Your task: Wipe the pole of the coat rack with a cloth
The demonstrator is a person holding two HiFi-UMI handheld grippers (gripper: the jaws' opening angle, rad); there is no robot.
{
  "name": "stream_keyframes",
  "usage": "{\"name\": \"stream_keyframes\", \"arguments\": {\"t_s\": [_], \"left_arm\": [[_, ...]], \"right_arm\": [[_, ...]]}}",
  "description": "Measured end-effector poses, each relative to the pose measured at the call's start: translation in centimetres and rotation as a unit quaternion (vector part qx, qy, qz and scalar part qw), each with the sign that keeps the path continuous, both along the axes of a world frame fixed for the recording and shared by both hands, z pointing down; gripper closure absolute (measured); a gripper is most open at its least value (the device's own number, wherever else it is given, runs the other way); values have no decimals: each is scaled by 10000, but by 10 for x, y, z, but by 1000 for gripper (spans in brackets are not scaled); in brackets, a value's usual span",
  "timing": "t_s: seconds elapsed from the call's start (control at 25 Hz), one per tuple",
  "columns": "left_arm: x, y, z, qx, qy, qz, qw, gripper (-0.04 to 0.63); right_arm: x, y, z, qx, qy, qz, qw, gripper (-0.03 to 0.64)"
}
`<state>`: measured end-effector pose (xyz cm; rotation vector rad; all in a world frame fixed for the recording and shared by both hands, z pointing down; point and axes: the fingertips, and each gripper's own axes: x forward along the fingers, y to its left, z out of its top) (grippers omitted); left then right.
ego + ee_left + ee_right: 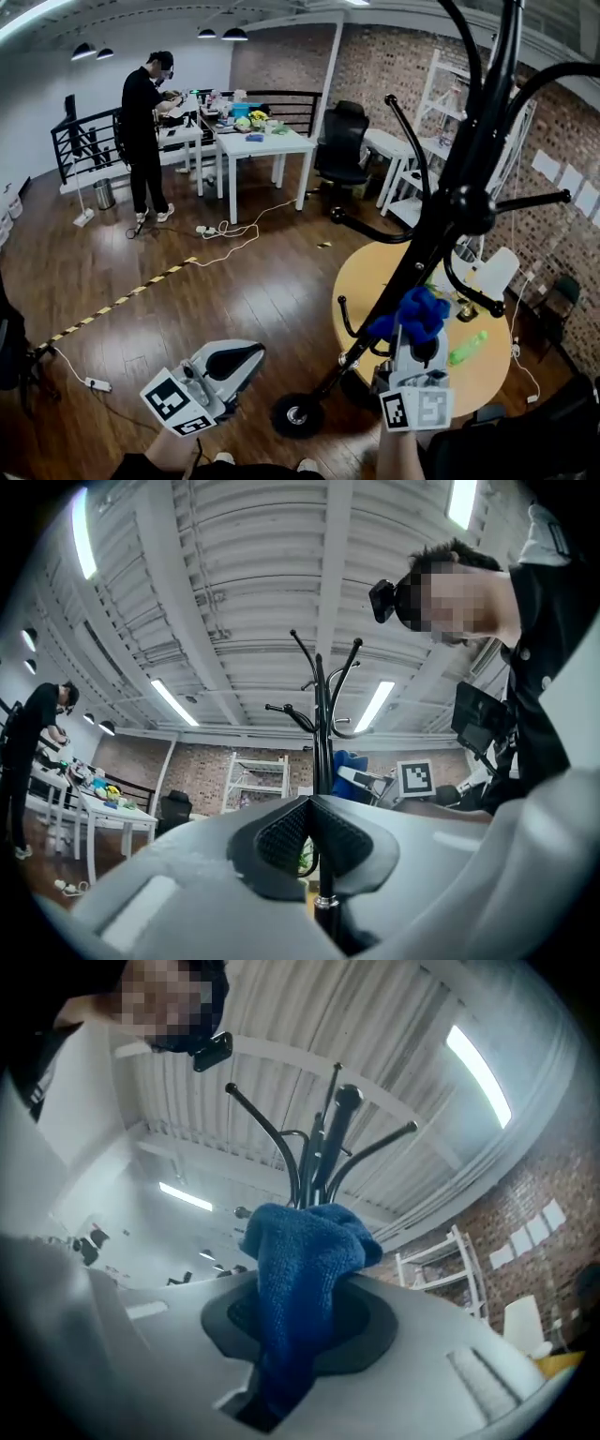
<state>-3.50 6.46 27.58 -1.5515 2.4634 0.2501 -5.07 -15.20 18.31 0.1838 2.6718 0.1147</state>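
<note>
The black coat rack pole (441, 220) rises slanting from its round base (298, 413) to curved hooks at the upper right. My right gripper (418, 345) is shut on a blue cloth (413, 314), which bunches against the lower pole just above the base. In the right gripper view the blue cloth (305, 1251) sticks up between the jaws of the right gripper (305, 1288), with the rack's hooks (323, 1147) beyond. My left gripper (246, 354) hangs low left of the base, shut and empty. In the left gripper view the pole (322, 728) stands behind the left gripper (309, 806).
A round wooden table (370, 281) stands right behind the rack, with a green bottle (467, 348) and a white container (495, 272). A person (145, 131) works at a white table (262, 145) far back. Black chair (342, 141), white shelves and floor cables (230, 234) lie beyond.
</note>
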Motion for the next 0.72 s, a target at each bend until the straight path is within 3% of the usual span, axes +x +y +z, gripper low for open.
{"name": "stream_keyframes", "arguments": {"t_s": [0.08,0.24,0.52,0.72], "left_arm": [[-3,26,-2,25,-51,287,9996,592],[-3,59,-7,102,-67,609,9981,592],[16,58,-19,457,-76,1037,9935,592],[27,55,-38,508,-186,1181,9915,592]], "right_arm": [[11,14,-15,291,-100,455,9985,531],[33,57,-48,805,-144,742,9939,531],[71,113,-132,1429,-882,574,9841,531],[99,131,-187,1658,-1381,442,9754,531]]}}
